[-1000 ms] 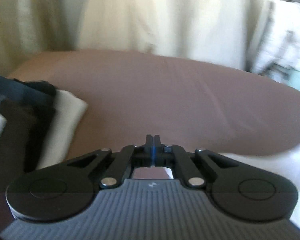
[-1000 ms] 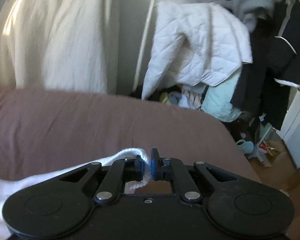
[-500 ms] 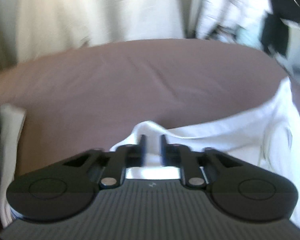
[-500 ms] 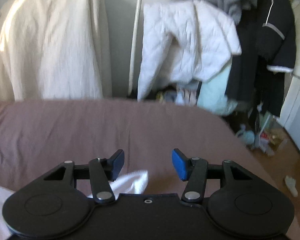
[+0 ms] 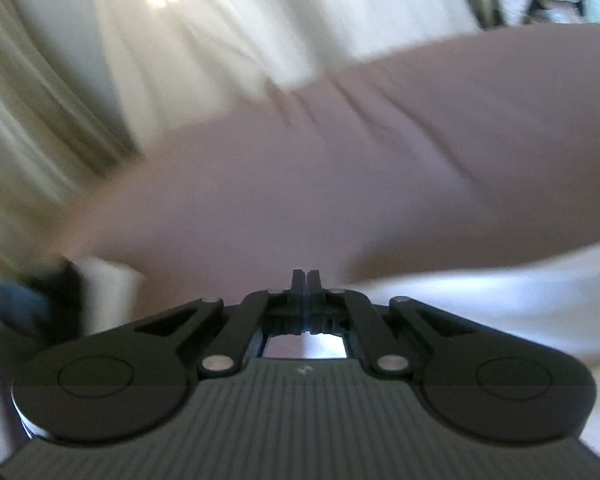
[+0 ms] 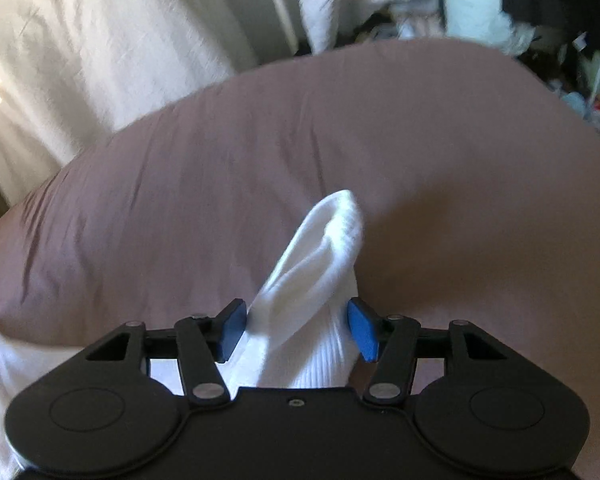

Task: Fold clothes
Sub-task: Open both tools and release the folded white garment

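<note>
Since the white ribbed cotton garment (image 6: 320, 280) is soft, light and floppy, grab its cuff, sitting loose between the right gripper (image 6: 296, 326)'s spread jaws; left gripper (image 5: 305, 280) is clenched empty.

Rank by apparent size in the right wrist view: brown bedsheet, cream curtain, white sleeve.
1. brown bedsheet, fills most of the frame
2. cream curtain
3. white sleeve, smallest, though it lies nearest the camera

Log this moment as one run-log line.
task: fold clothes | left claw: shut, empty | right claw: open around white sleeve cuff | surface: brown bedsheet
</note>
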A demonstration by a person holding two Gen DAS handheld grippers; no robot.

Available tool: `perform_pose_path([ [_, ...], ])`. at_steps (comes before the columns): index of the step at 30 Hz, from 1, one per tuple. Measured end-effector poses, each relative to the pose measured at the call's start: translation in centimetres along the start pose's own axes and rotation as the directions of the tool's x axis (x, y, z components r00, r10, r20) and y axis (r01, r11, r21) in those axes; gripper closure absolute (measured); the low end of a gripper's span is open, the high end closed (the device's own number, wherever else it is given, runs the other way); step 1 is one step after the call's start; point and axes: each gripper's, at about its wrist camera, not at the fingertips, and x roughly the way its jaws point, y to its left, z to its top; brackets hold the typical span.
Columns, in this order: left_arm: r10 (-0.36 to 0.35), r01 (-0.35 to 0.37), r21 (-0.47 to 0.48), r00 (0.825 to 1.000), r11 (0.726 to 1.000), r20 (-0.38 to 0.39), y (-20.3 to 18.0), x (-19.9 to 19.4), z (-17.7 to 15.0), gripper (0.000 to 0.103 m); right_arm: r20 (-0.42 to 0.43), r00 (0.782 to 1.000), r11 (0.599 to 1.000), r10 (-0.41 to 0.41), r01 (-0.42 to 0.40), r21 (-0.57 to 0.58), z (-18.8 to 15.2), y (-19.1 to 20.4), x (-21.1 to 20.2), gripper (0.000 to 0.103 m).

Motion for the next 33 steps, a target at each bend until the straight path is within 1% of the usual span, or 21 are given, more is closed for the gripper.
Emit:
perform_pose_path([
  [1,-0.008,0.008,-0.02,1.0,1.0,0.004,0.5,0.1,0.0,0.103,0.04,0.999,1.0,-0.014,0.014,-0.019,-0.3,0.5,-0.1,0.075],
  [2,-0.037,0.037,-0.048,0.999,0.998,0.002,1.1,0.2,-0.1,0.103,0.091,0.995,0.998,-0.031,0.037,-0.059,-0.4,1.2,-0.5,0.097],
  [4,-0.046,0.047,-0.034,0.999,0.998,0.023,1.2,-0.2,-0.9,0.103,0.203,0.977,0.984,-0.07,0.101,-0.144,-0.6,2.9,-1.5,0.097],
  [5,-0.044,0.044,-0.016,0.998,0.999,0.038,1.1,-0.4,-1.3,0.103,0.267,0.958,0.967,-0.109,0.165,-0.196,-0.6,3.9,-2.2,0.096],
  [6,-0.068,0.069,-0.005,0.996,0.998,0.058,1.0,-0.3,-1.5,0.103,0.318,0.935,0.943,-0.158,0.238,-0.234,-0.7,4.9,-2.7,0.093],
  [7,-0.113,0.114,-0.005,0.99,0.993,0.08,1.0,-0.6,-1.9,0.099,0.354,0.913,0.919,-0.204,0.303,-0.253,-0.6,6.0,-2.7,0.069],
  [8,-0.169,0.171,-0.01,0.98,0.985,0.1,0.9,-1.6,-2.7,0.099,0.365,0.901,0.905,-0.234,0.34,-0.258,-0.5,6.7,-2.5,0.051],
  [9,-0.233,0.235,-0.007,0.966,0.972,0.112,0.5,-2.5,-3.5,0.095,0.36,0.898,0.899,-0.254,0.357,-0.255,-0.2,7.3,-2.3,0.026],
  [11,-0.301,0.292,0.084,0.946,0.953,0.119,-1.1,-4.7,-5.3,0.087,0.355,0.896,0.898,-0.268,0.366,-0.245,0.2,8.2,-2.1,0.025],
  [12,-0.327,0.31,0.139,0.937,0.941,0.121,-2.1,-6.0,-6.2,0.085,0.36,0.905,0.919,-0.227,0.321,-0.228,0.1,8.3,-2.8,0.025],
  [14,-0.382,0.355,0.178,0.912,0.918,0.148,-3.0,-8.7,-8.1,0.082,0.37,0.92,0.957,-0.131,0.214,-0.194,-0.7,8.1,-4.8,0.025],
  [16,-0.463,0.447,0.13,0.874,0.885,0.147,-2.6,-10.6,-9.4,0.07,0.368,0.93,0.983,-0.013,0.079,-0.165,-2.5,7.9,-7.2,0.024],
  [17,-0.517,0.511,0.079,0.845,0.856,0.137,-2.2,-11.5,-10.0,0.068,0.351,0.934,0.987,0.068,-0.012,-0.161,-4.0,7.9,-8.7,0.024],
  [20,-0.667,0.67,0.001,0.74,0.743,0.085,-2.0,-12.6,-11.8,0.066,0.218,0.947,0.958,0.235,-0.187,-0.218,-9.2,8.5,-10.4,0.024],
  [21,-0.696,0.696,0.005,0.716,0.718,0.055,-2.4,-12.8,-12.3,0.066,0.166,0.945,0.942,0.281,-0.238,-0.236,-10.9,8.8,-10.8,0.024],
  [23,-0.713,0.713,0.039,0.701,0.7,-0.017,-3.7,-12.7,-13.0,0.066,0.06,0.928,0.902,0.369,-0.341,-0.265,-14.4,9.4,-11.5,0.024],
  [24,-0.71,0.711,0.056,0.703,0.701,-0.049,-4.4,-12.3,-13.2,0.066,0.011,0.924,0.89,0.381,-0.363,-0.277,-15.7,9.8,-11.4,0.024],
  [26,-0.682,0.688,0.08,0.725,0.721,-0.094,-5.7,-11.3,-12.8,0.066,-0.054,0.944,0.893,0.324,-0.324,-0.313,-16.8,11.1,-9.5,0.024],
  [29,-0.645,0.655,0.085,0.755,0.751,-0.112,-7.3,-9.8,-11.0,0.065,-0.01,0.978,0.917,0.209,-0.2,-0.346,-15.5,13.0,-5.8,0.024],
  [30,-0.622,0.629,0.093,0.777,0.772,-0.093,-7.7,-9.2,-9.9,0.065,0.023,0.979,0.926,0.2,-0.181,-0.332,-14.3,13.4,-4.4,0.023],
  [33,-0.503,0.499,0.119,0.864,0.858,0.002,-8.6,-7.4,-7.1,0.065,0.104,0.972,0.933,0.208,-0.165,-0.32,-10.7,15.1,-1.7,0.026],
])
